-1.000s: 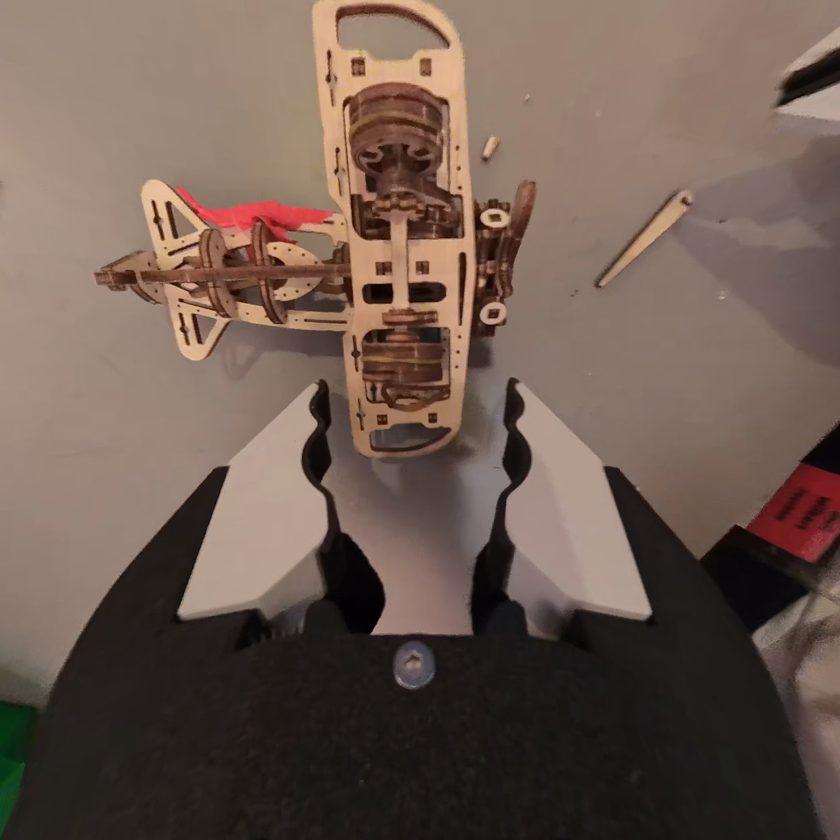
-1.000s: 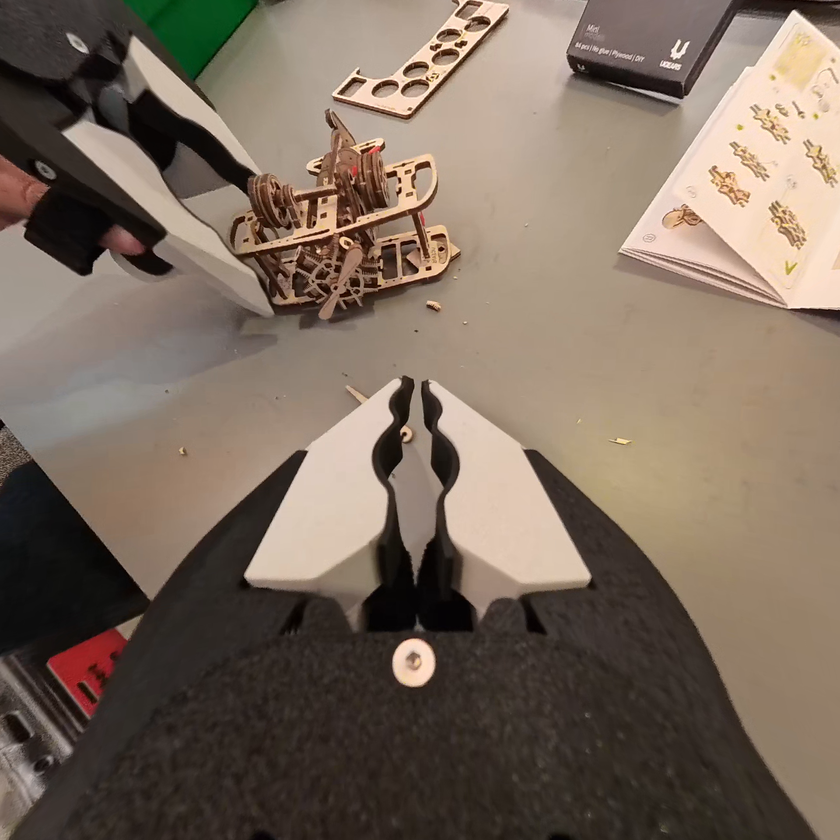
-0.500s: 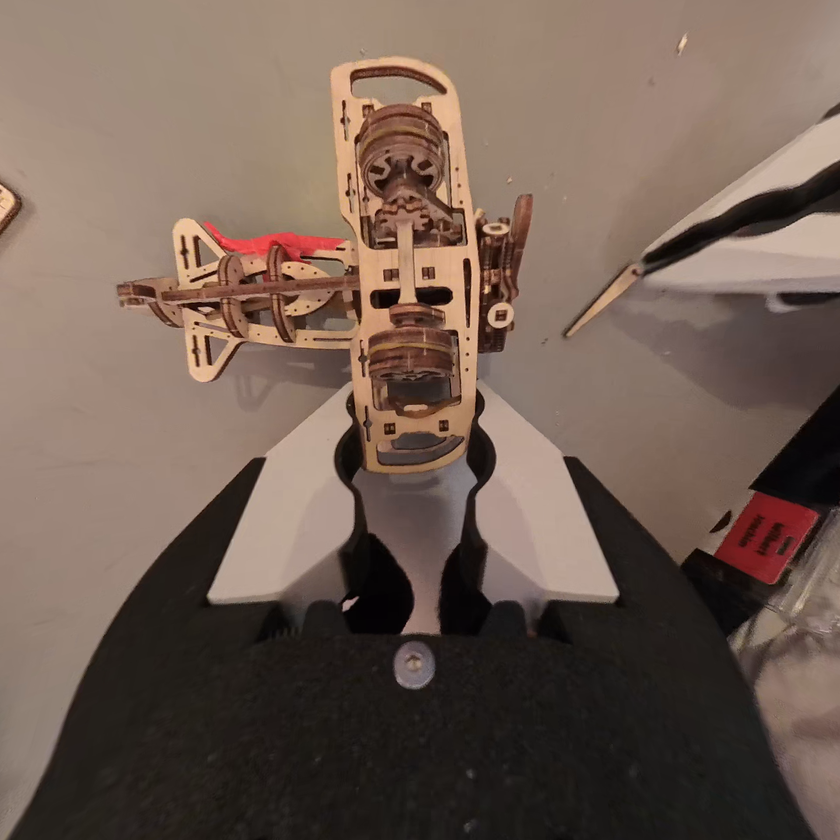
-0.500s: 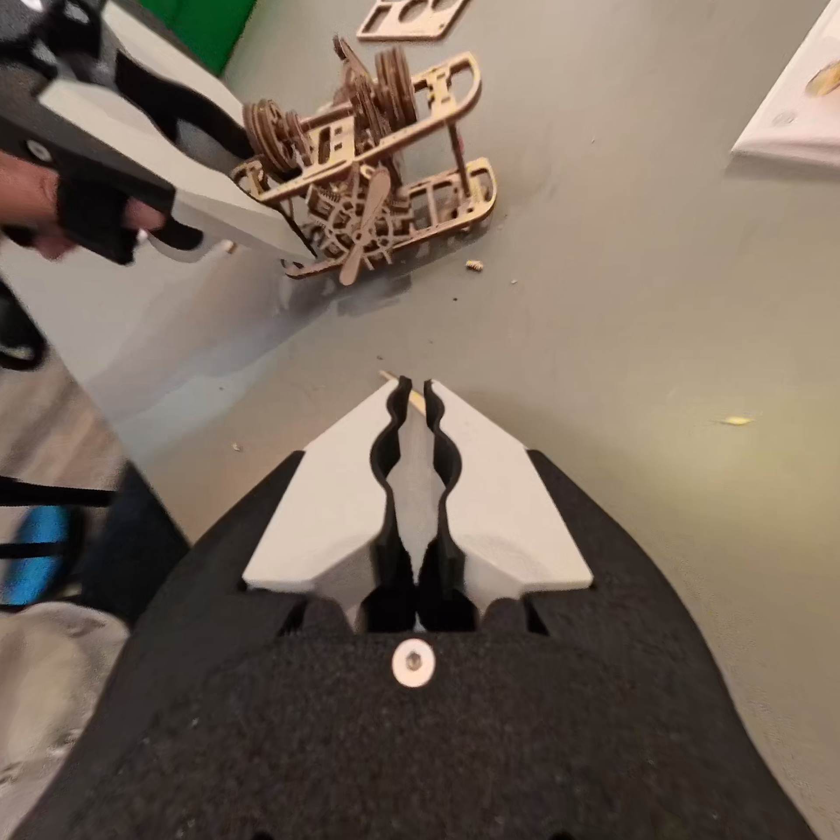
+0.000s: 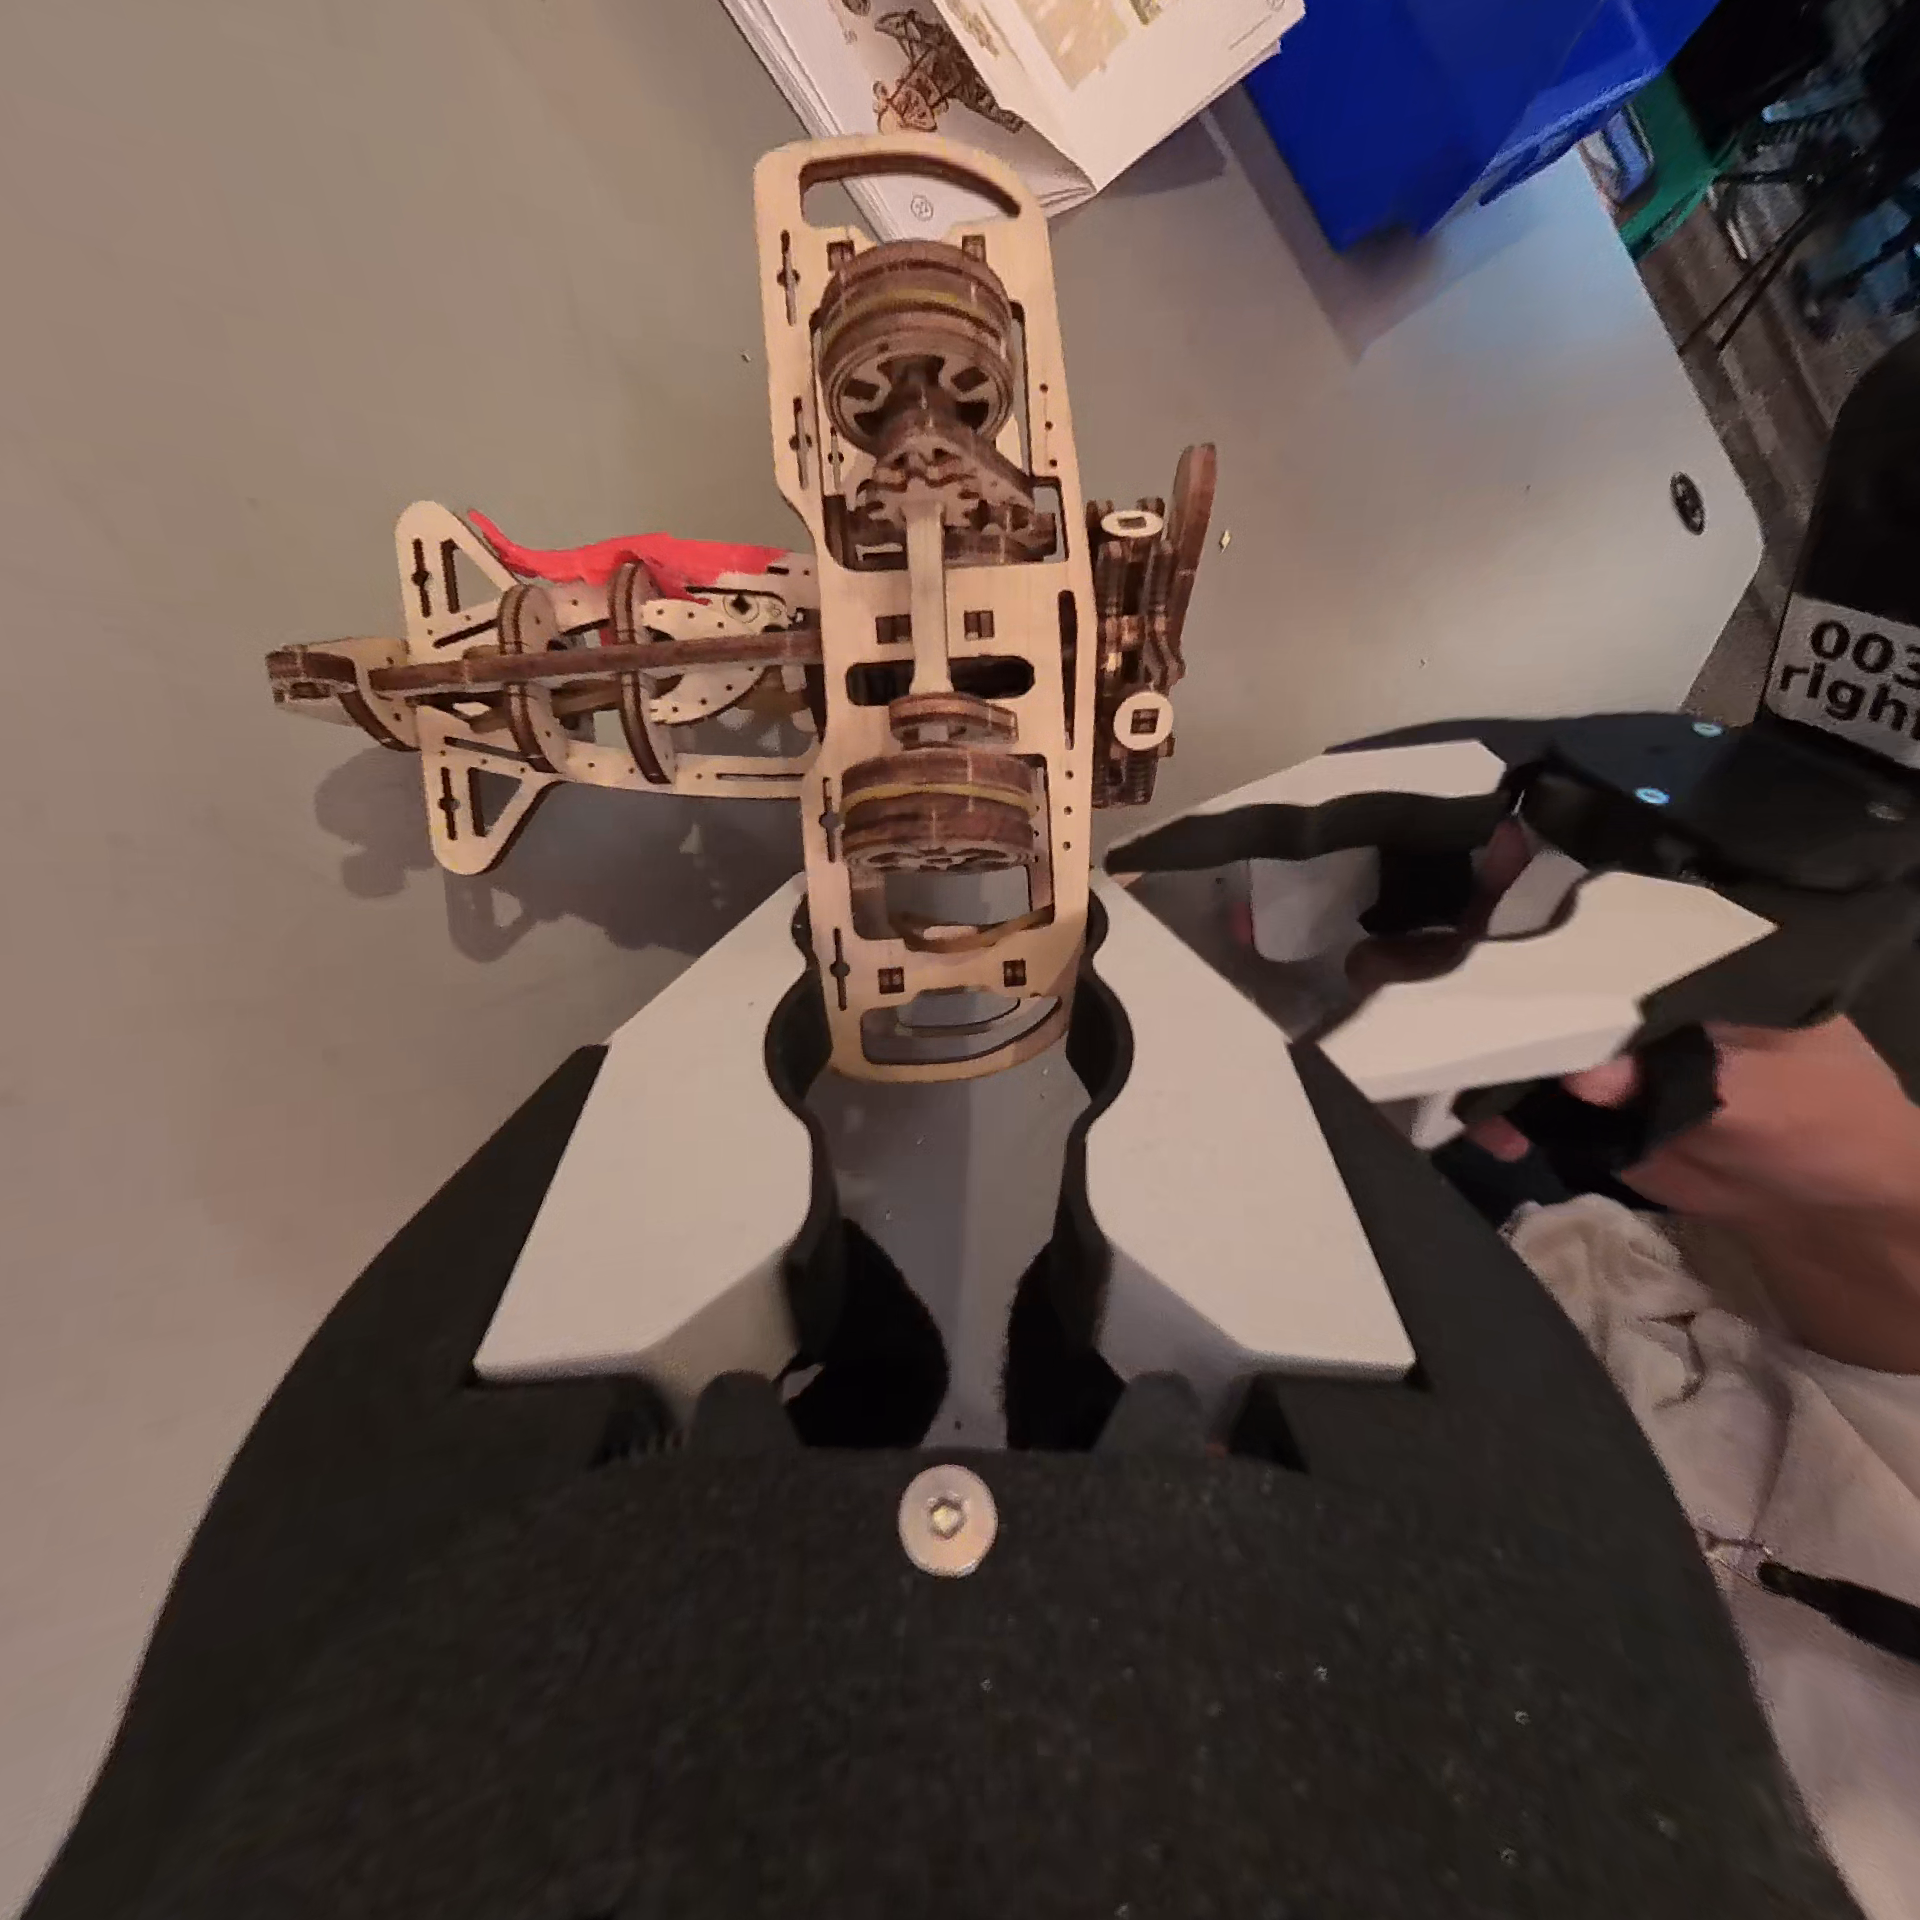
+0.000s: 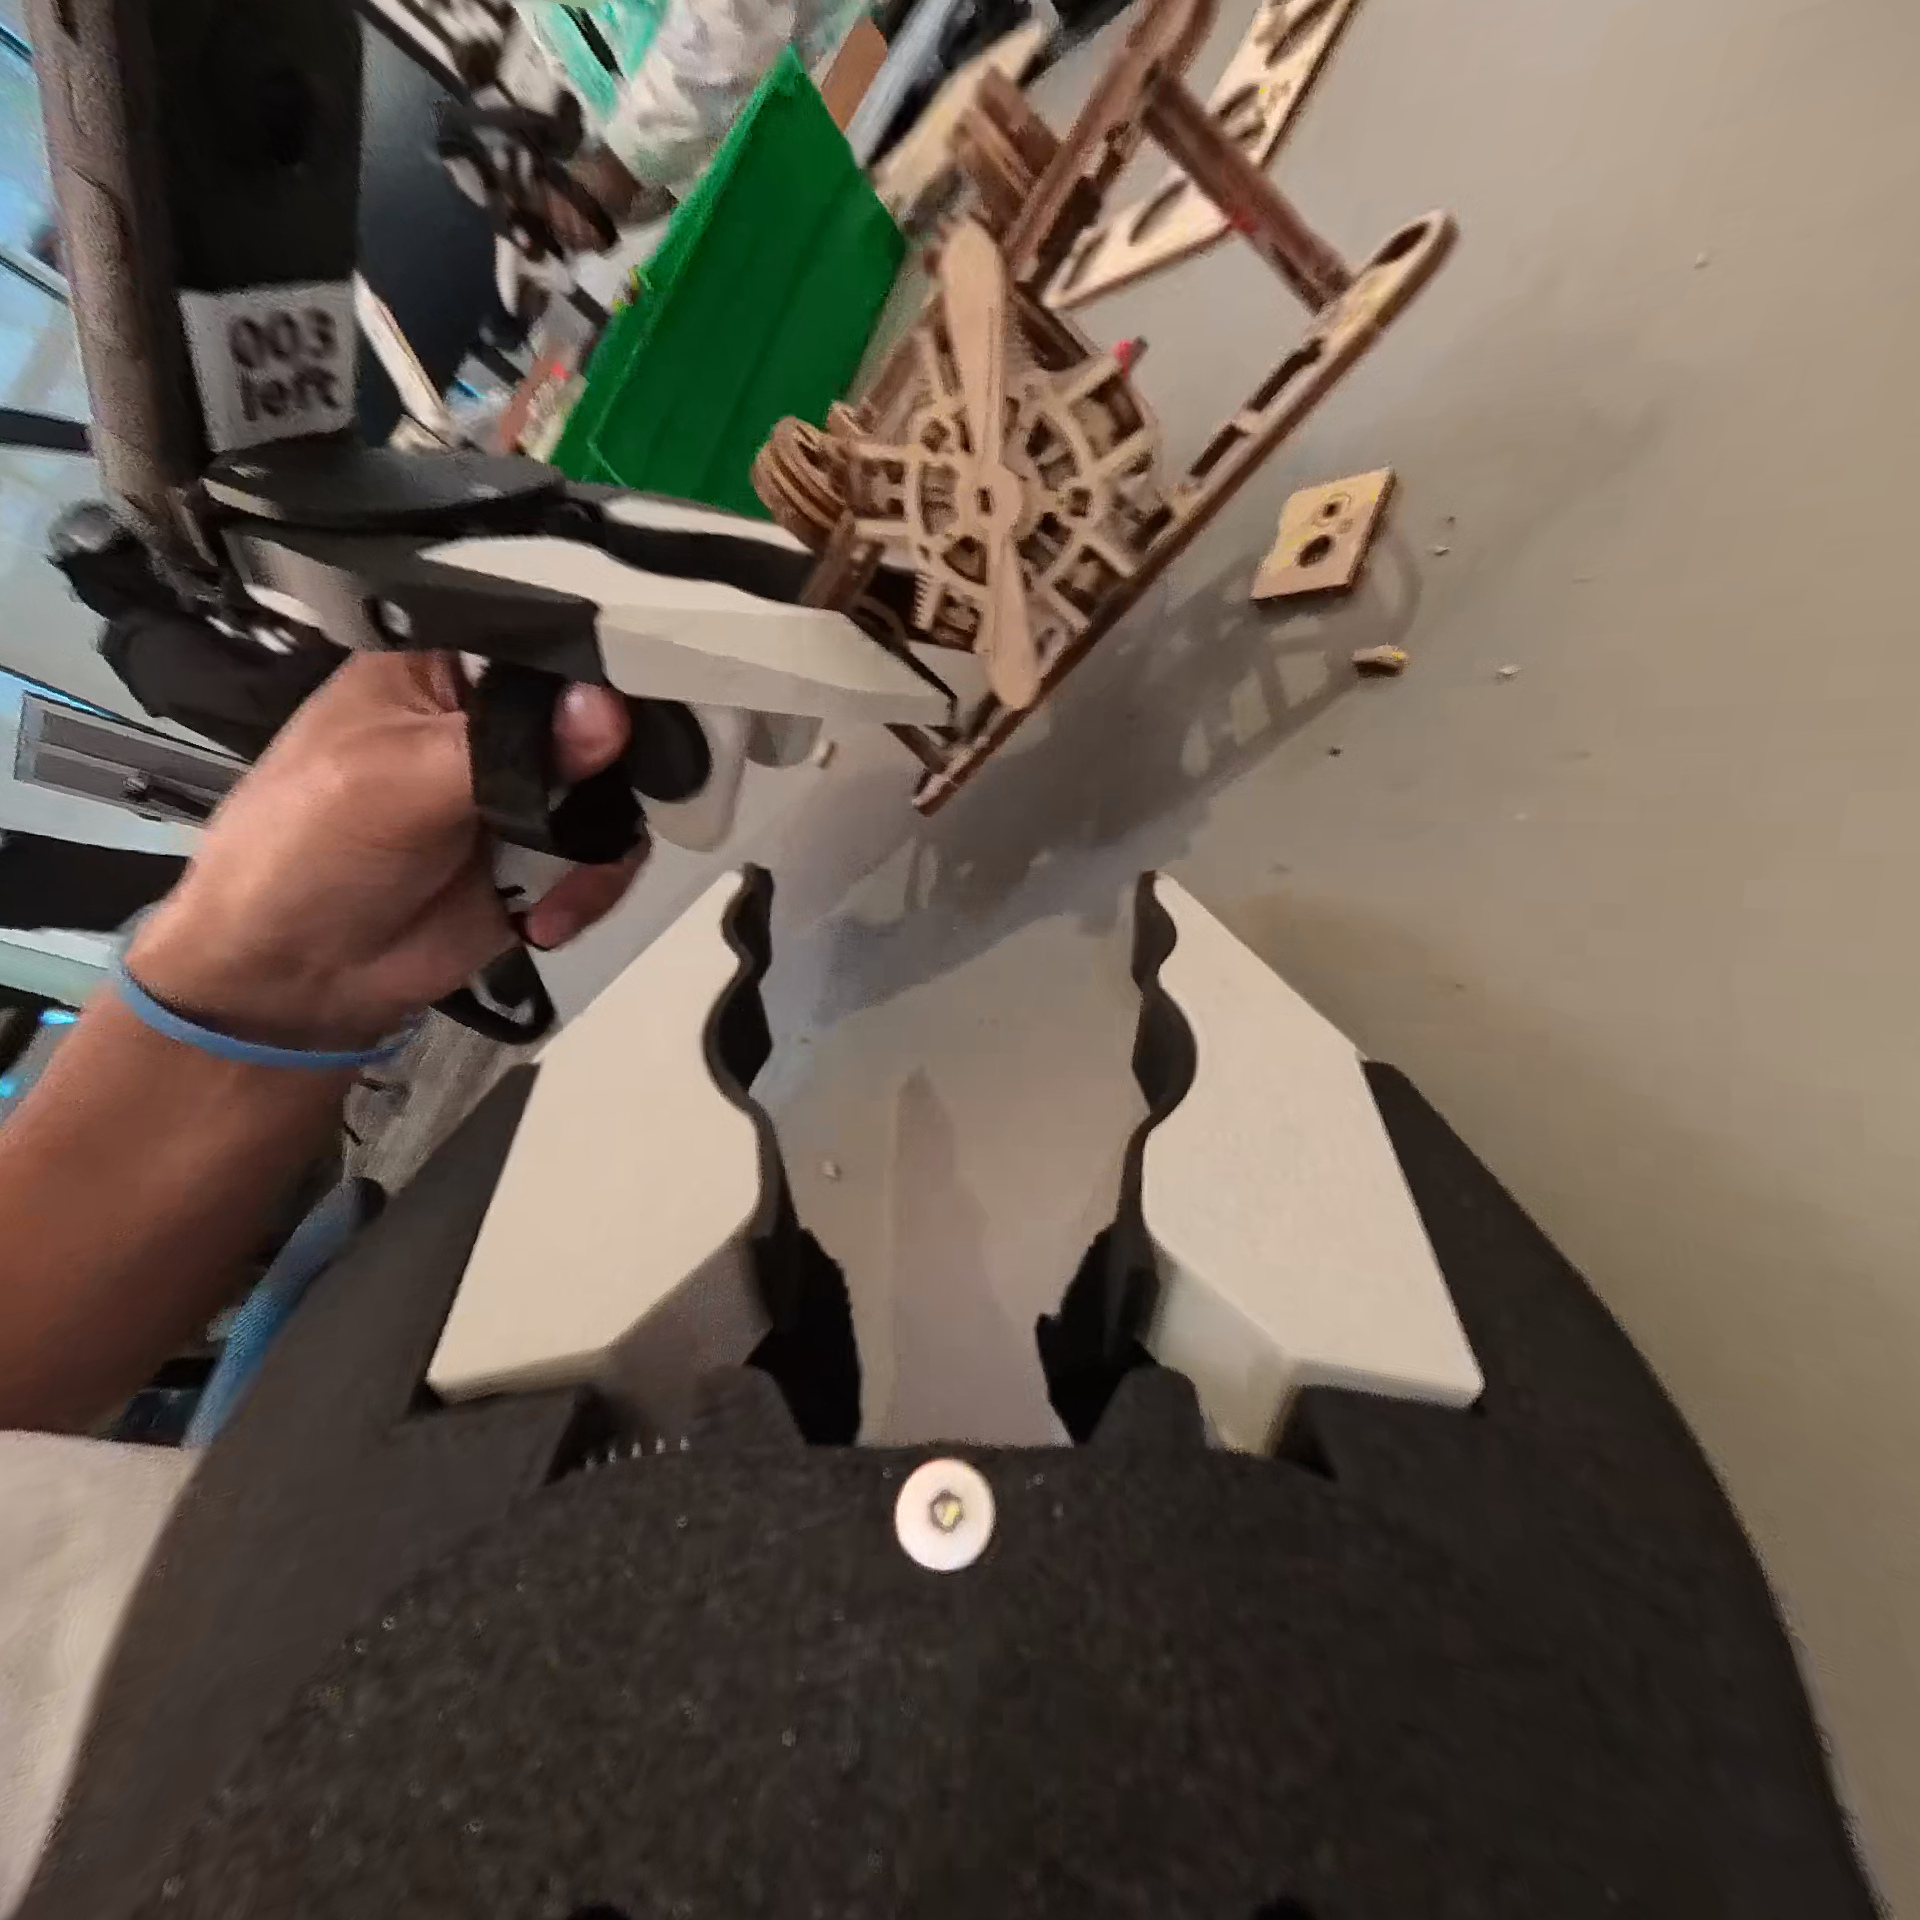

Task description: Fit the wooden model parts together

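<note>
The wooden biplane model (image 5: 925, 623) has red tape on its tail. My left gripper (image 5: 945, 914) is shut on the near end of its wing and holds it tilted above the grey table (image 5: 260, 312), with its shadow below. In the right wrist view the model (image 6: 1049, 488) shows nose-on, its propeller (image 6: 987, 457) facing me, with the left gripper (image 6: 883, 665) clamped on it from the left. My right gripper (image 6: 951, 904) is open and empty, just below and in front of the model. It also shows at the right of the left wrist view (image 5: 1403, 883).
A small wooden plate (image 6: 1320, 535) and wood crumbs lie on the table right of the model. A cut-out wooden sheet (image 6: 1174, 229) lies behind it. A green bin (image 6: 727, 312) stands at the table's far edge. An open instruction booklet (image 5: 997, 83) and a blue bin (image 5: 1455, 104) lie beyond the model. My right fingertips sit around 5 centimeters from my left ones.
My left gripper has closed on the wing end and raised and tilted the model. My right gripper has opened and moved in close to the model's nose.
</note>
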